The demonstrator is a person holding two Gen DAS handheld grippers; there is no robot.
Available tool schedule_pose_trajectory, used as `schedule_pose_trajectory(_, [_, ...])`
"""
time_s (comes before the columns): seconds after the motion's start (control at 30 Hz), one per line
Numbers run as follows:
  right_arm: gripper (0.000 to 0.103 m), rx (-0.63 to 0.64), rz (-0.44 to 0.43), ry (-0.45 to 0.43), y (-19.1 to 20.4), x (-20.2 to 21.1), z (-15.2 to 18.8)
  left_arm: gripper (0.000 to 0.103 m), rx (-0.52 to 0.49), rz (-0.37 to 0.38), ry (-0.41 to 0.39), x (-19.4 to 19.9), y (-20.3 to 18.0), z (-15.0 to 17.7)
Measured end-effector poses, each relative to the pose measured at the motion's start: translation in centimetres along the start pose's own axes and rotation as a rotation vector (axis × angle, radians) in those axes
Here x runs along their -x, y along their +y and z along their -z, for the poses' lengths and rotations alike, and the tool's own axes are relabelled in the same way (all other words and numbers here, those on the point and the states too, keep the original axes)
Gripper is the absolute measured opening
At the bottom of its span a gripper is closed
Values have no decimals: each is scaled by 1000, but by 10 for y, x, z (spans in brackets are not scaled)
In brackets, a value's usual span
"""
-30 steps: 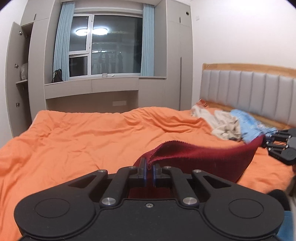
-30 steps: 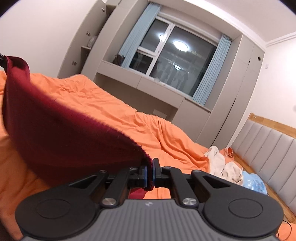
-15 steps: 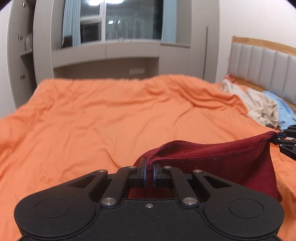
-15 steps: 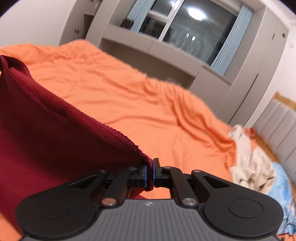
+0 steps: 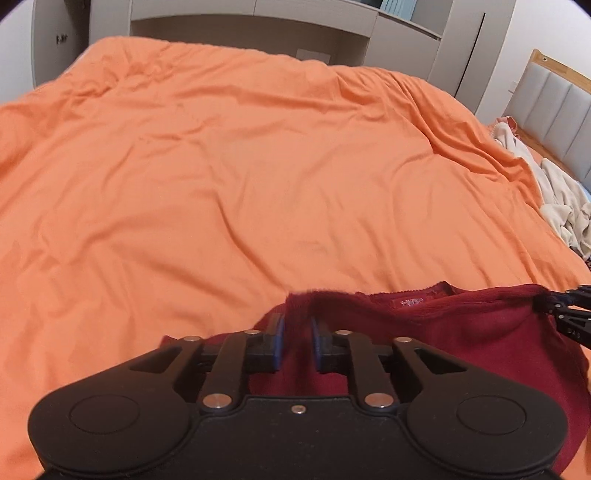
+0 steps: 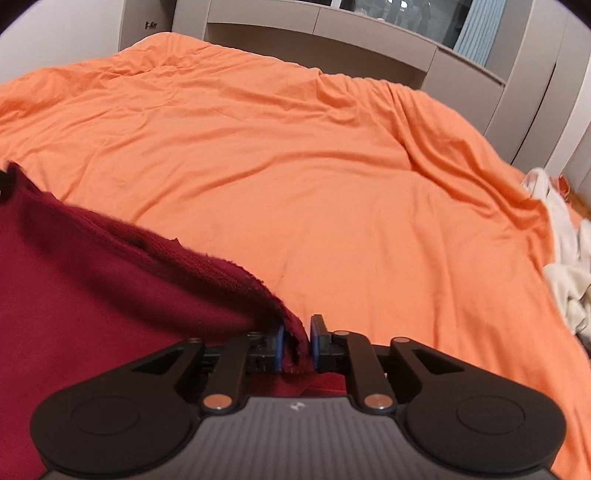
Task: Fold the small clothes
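Observation:
A dark red garment (image 5: 461, 343) lies low over the orange bed cover (image 5: 258, 166), stretched between my two grippers. My left gripper (image 5: 297, 341) has its jaws parted, with a fold of the red cloth loose between the blue pads. My right gripper (image 6: 297, 345) also has its jaws parted, the garment's (image 6: 110, 295) corner still lying between its pads. In the left wrist view the right gripper's tip (image 5: 569, 310) shows at the garment's far right corner.
A pile of cream clothes (image 5: 554, 188) lies at the right by the grey padded headboard (image 5: 554, 96). It also shows in the right wrist view (image 6: 565, 258). Grey cabinets (image 6: 332, 33) stand beyond the bed.
Both grippers dropped toward the bed and tilted down, lowering the red garment. Both jaws have opened from shut, loosening their hold on the cloth.

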State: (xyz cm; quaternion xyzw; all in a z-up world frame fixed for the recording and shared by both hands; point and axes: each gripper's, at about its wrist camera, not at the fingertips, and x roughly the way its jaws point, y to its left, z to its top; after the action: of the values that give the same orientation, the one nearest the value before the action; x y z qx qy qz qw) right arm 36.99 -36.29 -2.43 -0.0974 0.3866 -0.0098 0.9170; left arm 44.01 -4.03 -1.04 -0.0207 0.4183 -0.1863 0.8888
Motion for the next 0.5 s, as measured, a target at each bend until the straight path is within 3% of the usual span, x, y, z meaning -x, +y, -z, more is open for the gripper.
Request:
schedule_pose_trajectory(0.1, [66,-34,-34,-13,-7,1,1,53,19,19,5,-1,2,-1])
schedule_pose_trajectory(0.13, [74,-42,-44,-20,-11,2,0,63,20,17,1,-1,1,-1])
schedule_pose_trajectory(0.17, [76,-49,-54,-26,-14,4,-2,67,18,13,-5,1,1,-1])
schedule_pose_trajectory(0.23, [93,-73,-72,-37,-22,12,-1,75,5,3,-18,8,0,0])
schedule_pose_trajectory(0.27, [96,-92,-78,-44,-26,17,0,77,-1,-1,-28,13,0,1])
schedule_pose_trajectory(0.4, [103,-179,-131,-54,-43,44,8,101,-13,5,-58,42,4,6])
schedule_pose_trajectory(0.5, [103,-220,-181,-82,-45,71,19,102,-46,7,-74,64,1,22])
